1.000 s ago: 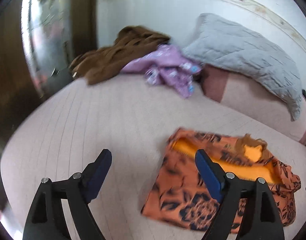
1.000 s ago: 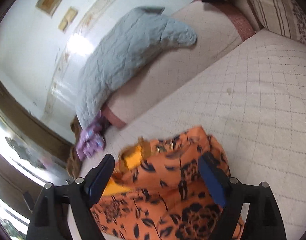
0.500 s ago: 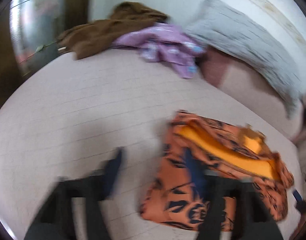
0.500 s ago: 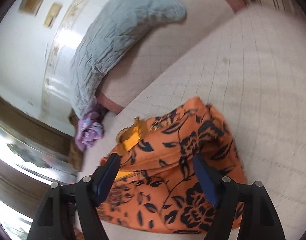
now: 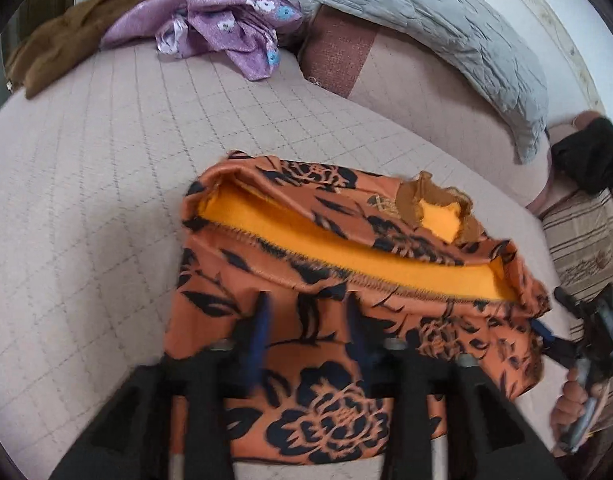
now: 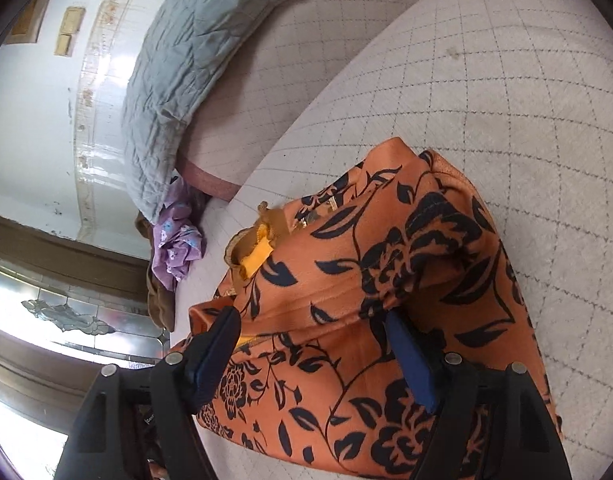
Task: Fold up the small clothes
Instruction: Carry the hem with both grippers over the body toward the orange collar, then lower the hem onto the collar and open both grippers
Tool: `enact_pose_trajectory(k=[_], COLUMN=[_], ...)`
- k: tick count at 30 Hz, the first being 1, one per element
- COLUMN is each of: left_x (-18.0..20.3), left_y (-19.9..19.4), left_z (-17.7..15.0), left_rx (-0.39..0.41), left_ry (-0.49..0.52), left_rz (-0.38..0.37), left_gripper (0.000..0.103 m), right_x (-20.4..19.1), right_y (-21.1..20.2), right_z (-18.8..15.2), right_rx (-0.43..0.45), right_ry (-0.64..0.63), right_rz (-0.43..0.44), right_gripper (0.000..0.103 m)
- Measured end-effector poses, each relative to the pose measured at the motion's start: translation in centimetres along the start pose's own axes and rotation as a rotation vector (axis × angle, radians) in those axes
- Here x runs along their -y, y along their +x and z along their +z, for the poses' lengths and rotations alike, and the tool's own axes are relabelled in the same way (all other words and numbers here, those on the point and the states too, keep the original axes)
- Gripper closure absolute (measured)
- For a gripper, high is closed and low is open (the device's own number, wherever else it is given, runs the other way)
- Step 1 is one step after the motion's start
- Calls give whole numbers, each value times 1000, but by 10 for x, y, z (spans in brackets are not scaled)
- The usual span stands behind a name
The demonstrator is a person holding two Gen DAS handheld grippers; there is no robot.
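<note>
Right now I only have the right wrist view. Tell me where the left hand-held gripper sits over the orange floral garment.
Observer: The left hand-held gripper hangs over the near half of the orange floral garment, just short of its open edge. Its jaws have just been opening. Cloth lies beneath them, and nothing looks pinched.
Operator: Describe that open edge for me.
Observer: A long yellow lining strip shows along the gaping edge, running nearly from one end of the garment to the other.
</note>
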State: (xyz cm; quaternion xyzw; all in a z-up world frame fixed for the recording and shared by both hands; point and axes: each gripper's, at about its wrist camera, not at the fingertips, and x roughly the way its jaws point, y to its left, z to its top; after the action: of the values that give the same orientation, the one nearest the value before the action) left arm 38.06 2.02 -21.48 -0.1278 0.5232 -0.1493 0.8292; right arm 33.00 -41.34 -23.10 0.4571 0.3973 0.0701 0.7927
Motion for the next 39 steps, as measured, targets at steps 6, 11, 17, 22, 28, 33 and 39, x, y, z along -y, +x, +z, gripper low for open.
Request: enact_pose_trajectory(k=[6, 11, 17, 22, 28, 33, 39], left_x=[2, 5, -30, -37, -13, 7, 46], left_y=[8, 5, 1, -10, -26, -32, -50], left_z=[10, 26, 41, 39, 26, 7, -25], left_rx=[28, 109, 236, 258, 235, 210, 295], left_ry=[-36, -54, -267, -259, -142, 23, 257], left_rz=[-61, -139, -175, -60, 94, 285, 398], left_gripper=[42, 42, 42, 42, 42, 42, 30], right_x=[-12, -27, -28, -31, -48, -69, -65], right_y=[4, 14, 35, 30, 20, -6, -24], right_z=[10, 29, 62, 69, 37, -6, -48], right_rx=[44, 89, 167, 200, 146, 129, 90], right_ry=[-38, -76, -23, -35, -128, -274, -337], right_rz=[74, 150, 194, 174, 100, -50, -234], right_gripper=[25, 25, 25, 25, 25, 25, 25])
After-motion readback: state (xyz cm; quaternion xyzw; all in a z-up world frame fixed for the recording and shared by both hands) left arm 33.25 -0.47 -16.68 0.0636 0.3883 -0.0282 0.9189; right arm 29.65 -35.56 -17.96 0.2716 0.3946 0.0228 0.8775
